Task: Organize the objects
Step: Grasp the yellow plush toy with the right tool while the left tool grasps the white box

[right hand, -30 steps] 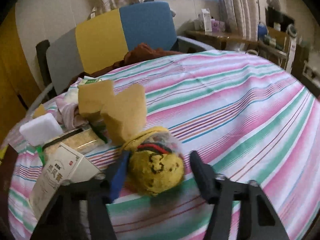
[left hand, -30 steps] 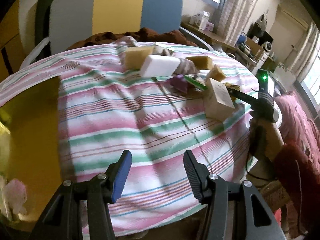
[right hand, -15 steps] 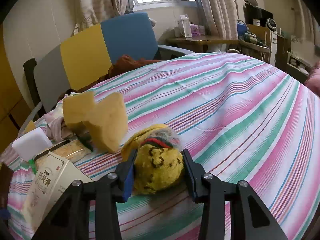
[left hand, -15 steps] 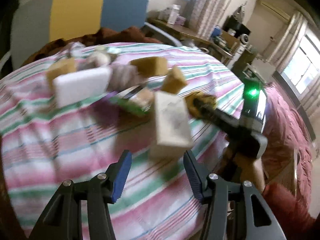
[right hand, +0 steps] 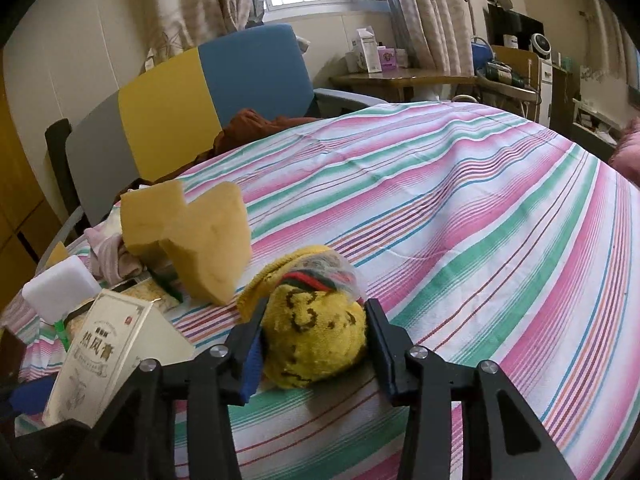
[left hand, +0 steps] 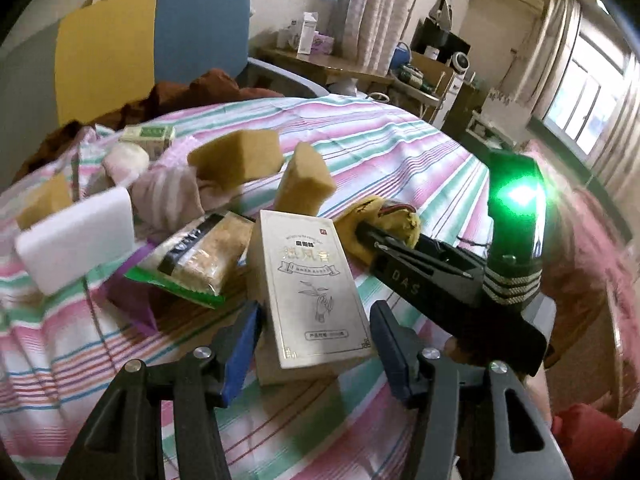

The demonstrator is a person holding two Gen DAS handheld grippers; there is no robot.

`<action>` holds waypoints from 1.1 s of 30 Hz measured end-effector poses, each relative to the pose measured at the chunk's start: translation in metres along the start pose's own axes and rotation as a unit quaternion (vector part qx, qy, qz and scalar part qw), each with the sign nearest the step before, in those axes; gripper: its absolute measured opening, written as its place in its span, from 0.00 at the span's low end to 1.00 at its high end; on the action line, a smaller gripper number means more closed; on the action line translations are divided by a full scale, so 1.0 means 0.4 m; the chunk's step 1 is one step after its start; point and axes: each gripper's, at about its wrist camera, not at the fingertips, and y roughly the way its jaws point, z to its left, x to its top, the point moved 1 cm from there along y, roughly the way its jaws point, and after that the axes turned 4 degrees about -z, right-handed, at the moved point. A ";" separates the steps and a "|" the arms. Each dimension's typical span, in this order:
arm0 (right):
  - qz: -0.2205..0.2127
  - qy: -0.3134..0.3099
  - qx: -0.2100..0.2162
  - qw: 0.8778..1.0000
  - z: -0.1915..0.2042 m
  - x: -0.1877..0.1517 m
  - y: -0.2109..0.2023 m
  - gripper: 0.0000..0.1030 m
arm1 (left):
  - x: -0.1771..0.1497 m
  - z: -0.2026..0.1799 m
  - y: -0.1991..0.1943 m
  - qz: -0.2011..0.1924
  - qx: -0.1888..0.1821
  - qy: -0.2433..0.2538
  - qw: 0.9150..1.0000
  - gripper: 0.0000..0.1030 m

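Since the earlier frames, the left gripper (left hand: 314,344) has been swung across the striped cloth (left hand: 400,152) toward the clutter, and the beige medicine box (left hand: 312,292), once far off at 1 o'clock, now lies between its blue pads. The jaws are opening and stand apart; the box is flanked but not pressed, a slight gap being visible at each side. The right gripper (right hand: 314,344) has been closed around the yellow sock ball (right hand: 316,344), which earlier sat loose between wide jaws; the pads press on it, though the jaws are easing slightly open.

For the step in hand, judged to be the taking of the box, the pads would best be brought lower down the long sides and squared to them before being closed, since the box lies tilted with its near end propped up.

From left to right in the left wrist view: a white foam block (left hand: 76,240) at 9 o'clock, a snack packet (left hand: 200,256) on a purple wrapper just beside the box's left edge, a pink cloth (left hand: 168,196) at 11 o'clock, and two tan sponges (left hand: 236,160) at 12 o'clock. At 2 o'clock the right gripper's body lies close to the box's far right side, so crowding is likely if both are lifted together. The snack packet could be dragged along.
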 end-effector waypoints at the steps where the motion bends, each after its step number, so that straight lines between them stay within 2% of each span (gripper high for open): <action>1: 0.000 0.000 0.000 1.000 0.000 0.000 -0.001 0.44 | 0.001 -0.009 -0.005 -0.002 0.010 0.006 1.000 0.58; 3: 0.000 0.001 0.001 1.000 -0.001 -0.001 -0.001 0.44 | 0.002 -0.019 0.000 0.004 0.022 0.010 1.000 0.62; 5: 0.000 0.002 0.000 1.000 0.000 -0.002 -0.002 0.45 | -0.001 -0.026 0.003 0.008 0.020 0.012 1.000 0.62; 8: 0.000 0.001 0.000 1.000 0.001 -0.001 -0.002 0.45 | -0.007 -0.026 0.019 0.013 0.038 0.022 0.999 0.61; 10: 0.000 0.001 -0.001 1.000 0.002 -0.001 -0.002 0.45 | -0.011 -0.013 0.032 0.014 0.044 0.016 0.999 0.55; 14: 0.000 0.000 -0.001 1.000 0.002 0.000 0.000 0.45 | -0.025 0.006 0.038 0.008 0.038 0.012 0.999 0.52; 19: 0.000 -0.003 -0.003 1.000 0.001 0.000 0.000 0.45 | -0.060 0.016 0.003 -0.010 0.025 0.023 0.999 0.51; 33: -0.002 -0.019 -0.021 1.000 0.014 0.001 -0.001 0.44 | -0.162 0.028 -0.122 -0.050 0.044 0.037 0.997 0.51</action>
